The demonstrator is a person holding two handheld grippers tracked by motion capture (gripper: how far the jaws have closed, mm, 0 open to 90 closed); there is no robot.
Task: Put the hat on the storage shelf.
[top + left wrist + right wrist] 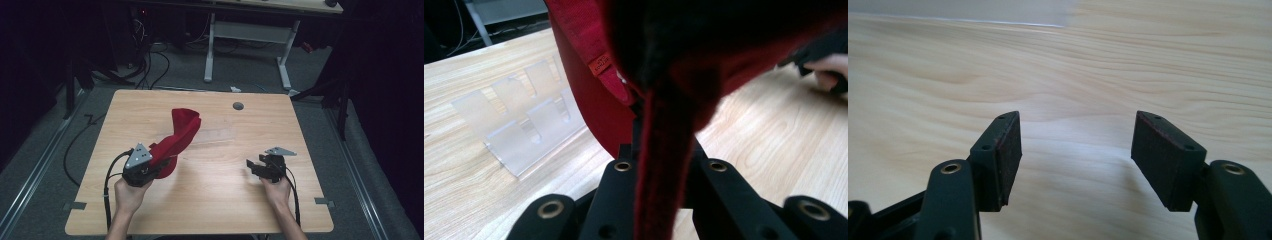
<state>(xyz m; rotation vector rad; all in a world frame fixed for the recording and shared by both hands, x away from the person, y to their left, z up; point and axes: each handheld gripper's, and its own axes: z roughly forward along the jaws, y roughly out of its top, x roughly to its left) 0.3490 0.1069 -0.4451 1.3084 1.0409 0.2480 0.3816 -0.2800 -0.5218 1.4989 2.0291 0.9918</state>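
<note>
Red cloth (180,135), fabric with a small orange label, pinched between the closed jaws of the left gripper (150,167); it rises up and away from that claw, lifted off the table. Beyond the claw, a clear plastic stand (519,125) sits on the wood. Right gripper (257,167) well apart to the right, jaws spread wide, nothing between them, low over bare wood. Light wood table (210,200), grey cable port (238,106) at far edge. Dark room, grey floor, cables, a white-legged desk (247,45) behind.
</note>
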